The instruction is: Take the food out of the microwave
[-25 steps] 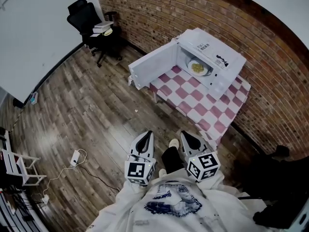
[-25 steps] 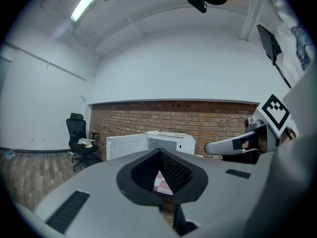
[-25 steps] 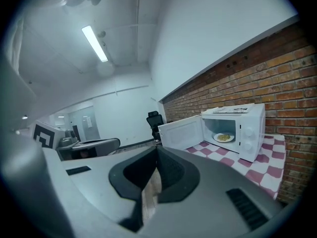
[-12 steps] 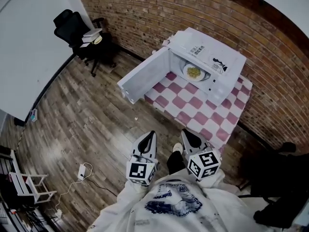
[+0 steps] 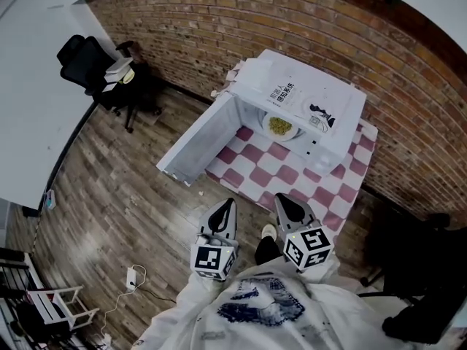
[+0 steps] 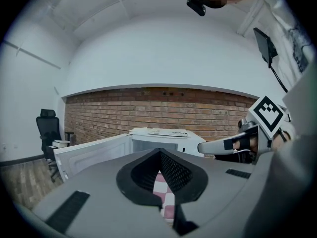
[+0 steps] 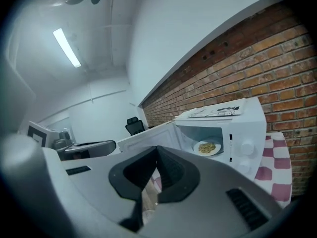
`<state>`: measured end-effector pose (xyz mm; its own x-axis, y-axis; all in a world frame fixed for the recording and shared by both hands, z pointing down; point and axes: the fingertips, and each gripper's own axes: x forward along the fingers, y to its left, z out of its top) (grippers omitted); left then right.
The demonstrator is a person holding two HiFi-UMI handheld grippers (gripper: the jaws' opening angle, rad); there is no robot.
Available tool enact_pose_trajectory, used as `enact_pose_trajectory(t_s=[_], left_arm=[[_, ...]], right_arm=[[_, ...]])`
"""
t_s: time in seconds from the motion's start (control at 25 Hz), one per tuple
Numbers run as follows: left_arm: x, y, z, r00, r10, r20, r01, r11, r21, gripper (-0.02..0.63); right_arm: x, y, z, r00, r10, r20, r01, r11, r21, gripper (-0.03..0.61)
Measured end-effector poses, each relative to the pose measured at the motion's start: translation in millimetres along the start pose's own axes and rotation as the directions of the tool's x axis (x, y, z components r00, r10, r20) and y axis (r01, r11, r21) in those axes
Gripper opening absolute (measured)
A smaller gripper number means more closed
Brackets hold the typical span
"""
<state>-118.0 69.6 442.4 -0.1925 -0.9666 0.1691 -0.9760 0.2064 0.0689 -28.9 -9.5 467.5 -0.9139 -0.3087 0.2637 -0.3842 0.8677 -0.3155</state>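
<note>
Brick walling [image 5: 219, 20] and a wooden floor [image 5: 109, 195] bound the scene; against the wall a table [image 5: 292, 177] under a pink-and-white checked cloth is seen, carrying the white microwave [image 5: 321, 100]; its door [image 5: 197, 148] is found swung fully open, so the opening step is judged done; the plate of food [image 5: 279, 126] is observed still inside the cavity, untouched; the left gripper [image 5: 228, 204] and the right gripper [image 5: 282, 200] are held close to the person's body, well apart from the microwave; both are noted clenched, jaw tips met, with nothing between them; the approach, the reach into the cavity, the grasp of the plate and its removal to the table are judged outstanding.
</note>
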Motion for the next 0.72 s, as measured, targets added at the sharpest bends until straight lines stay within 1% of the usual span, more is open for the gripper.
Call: enact_pose_trajectory(t_s=[0.2, 0.4, 0.72], left_arm=[[49.7, 8.5, 8.1, 0.999, -0.027, -0.020, 0.027, 1.000, 0.009, 0.006], [96.0, 8.3, 21.0, 0.998, -0.057, -0.015, 0.057, 0.998, 0.030, 0.006], [135.4, 6.8, 20.7, 0.994, -0.106, -0.039, 0.107, 0.994, 0.028, 0.006]], right_arm=[[29.6, -34.1, 17.9, 1.000, -0.021, 0.011, 0.021, 0.999, 0.028, 0.015], [49.9, -68.6, 32.0, 0.999, -0.047, 0.022, 0.046, 0.998, 0.052, 0.015], [59.9, -96.6, 35.9, 0.996, -0.092, 0.018, 0.090, 0.991, 0.095, 0.015]])
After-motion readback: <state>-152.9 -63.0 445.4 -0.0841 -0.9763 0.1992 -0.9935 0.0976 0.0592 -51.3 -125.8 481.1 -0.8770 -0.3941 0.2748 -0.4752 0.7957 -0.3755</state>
